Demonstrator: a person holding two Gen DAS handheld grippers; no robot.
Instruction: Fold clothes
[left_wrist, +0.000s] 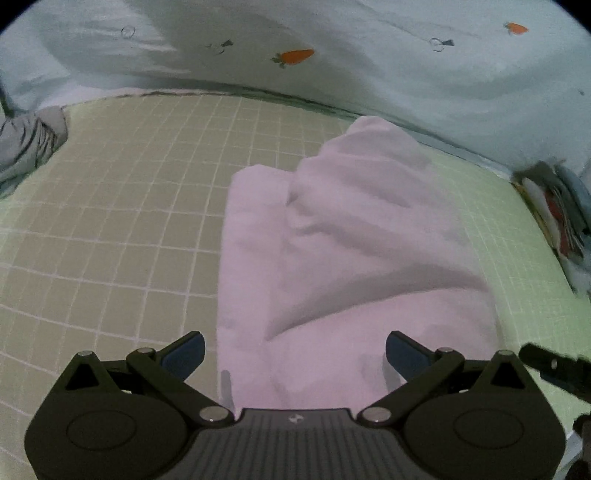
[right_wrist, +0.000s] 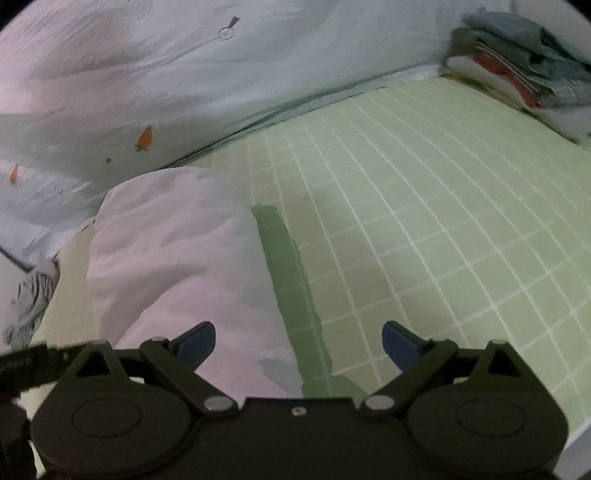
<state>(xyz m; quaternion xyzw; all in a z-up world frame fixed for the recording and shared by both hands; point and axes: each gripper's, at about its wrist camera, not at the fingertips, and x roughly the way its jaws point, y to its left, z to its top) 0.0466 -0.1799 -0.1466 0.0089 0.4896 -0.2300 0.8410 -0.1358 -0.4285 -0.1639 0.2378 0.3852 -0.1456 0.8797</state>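
Observation:
A pale pink garment (left_wrist: 332, 240) lies partly folded and rumpled on the green checked sheet (left_wrist: 129, 206). My left gripper (left_wrist: 295, 354) is open and empty, its blue-padded fingers spread over the garment's near edge. In the right wrist view the same garment (right_wrist: 177, 258) lies at the left, on the sheet (right_wrist: 424, 221). My right gripper (right_wrist: 298, 343) is open and empty, over the garment's right edge and the sheet beside it. The tip of the right gripper shows at the left wrist view's right edge (left_wrist: 554, 365).
A pale blue quilt with carrot prints (left_wrist: 332, 48) is bunched along the far side. A striped grey garment (left_wrist: 29, 144) lies at the far left. A stack of folded clothes (right_wrist: 528, 70) sits at the far right of the bed.

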